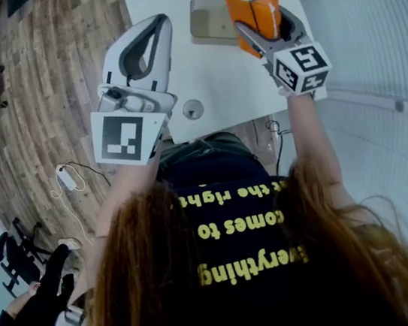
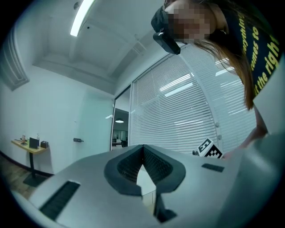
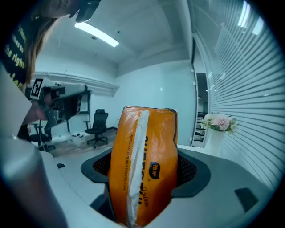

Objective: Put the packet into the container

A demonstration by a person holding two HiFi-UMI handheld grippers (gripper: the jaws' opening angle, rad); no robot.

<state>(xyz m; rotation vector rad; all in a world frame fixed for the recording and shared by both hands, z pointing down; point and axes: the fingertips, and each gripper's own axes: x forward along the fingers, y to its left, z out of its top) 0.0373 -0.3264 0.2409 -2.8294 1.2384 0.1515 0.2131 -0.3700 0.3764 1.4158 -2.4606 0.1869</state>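
From above the person's head, I see the right gripper (image 1: 267,26) holding an orange packet (image 1: 255,8) over the far side of the white table (image 1: 207,82). A see-through container (image 1: 207,21) sits on that table, just to the left of the packet. It looks empty, and the packet is not inside it. The left gripper (image 1: 154,31) is held up over the near-left corner of the table, away from the container, and it has nothing in it. In the left gripper view, the two jaws touch at their tips and nothing is between them. Behind them I see only a wall, window blinds and the marker cube of the other gripper. In the right gripper view, the jaws stand wide because the fat orange packet fills the gap. The dark pads press on both its sides, and it stands up tall with a white seam down its front. The container does not show in this view. So I think the picking up is done. What is left is to move the packet over the container, lower it in, and open the jaws to let go.
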